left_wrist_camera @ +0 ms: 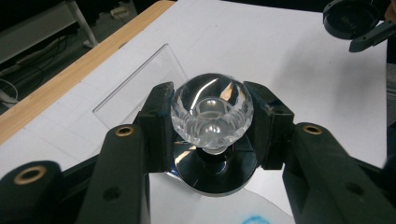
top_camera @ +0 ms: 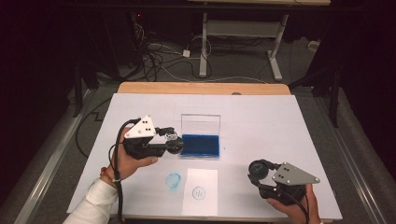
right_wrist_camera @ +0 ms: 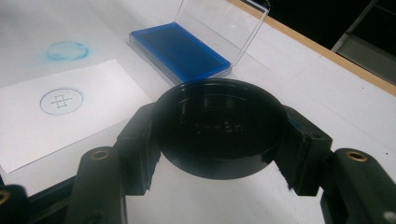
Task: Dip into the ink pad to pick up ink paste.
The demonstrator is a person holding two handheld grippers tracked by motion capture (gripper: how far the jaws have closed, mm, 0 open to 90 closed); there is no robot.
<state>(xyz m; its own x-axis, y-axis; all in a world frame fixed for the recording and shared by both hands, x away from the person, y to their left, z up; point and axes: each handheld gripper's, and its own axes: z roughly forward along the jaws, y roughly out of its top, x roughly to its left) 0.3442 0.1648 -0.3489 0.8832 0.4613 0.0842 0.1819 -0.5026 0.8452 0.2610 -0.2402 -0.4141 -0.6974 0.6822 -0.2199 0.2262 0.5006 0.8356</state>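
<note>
A round stamp (top_camera: pixel 173 143) with a clear faceted knob (left_wrist_camera: pixel 212 112) and a black disc base is held above the table, left of the ink pad. My left gripper (top_camera: pixel 172 139) is shut on the knob, one pad on each side. The blue ink pad (top_camera: pixel 201 144) lies in its case with the clear lid (top_camera: pixel 201 125) standing up behind it. At the front right my right gripper (top_camera: pixel 259 171) is shut on a black round cap (right_wrist_camera: pixel 219 126), hollow side up. A white card (top_camera: pixel 200 191) bearing a blue circular stamp mark (right_wrist_camera: pixel 60 101) lies at the front centre.
A smudged blue ring (top_camera: pixel 173 181) marks the white table cover (top_camera: pixel 261 116) just left of the card. The wooden table edge (top_camera: pixel 201 88) runs along the back. Beyond it are a dark floor, cables and a desk frame (top_camera: pixel 243 42).
</note>
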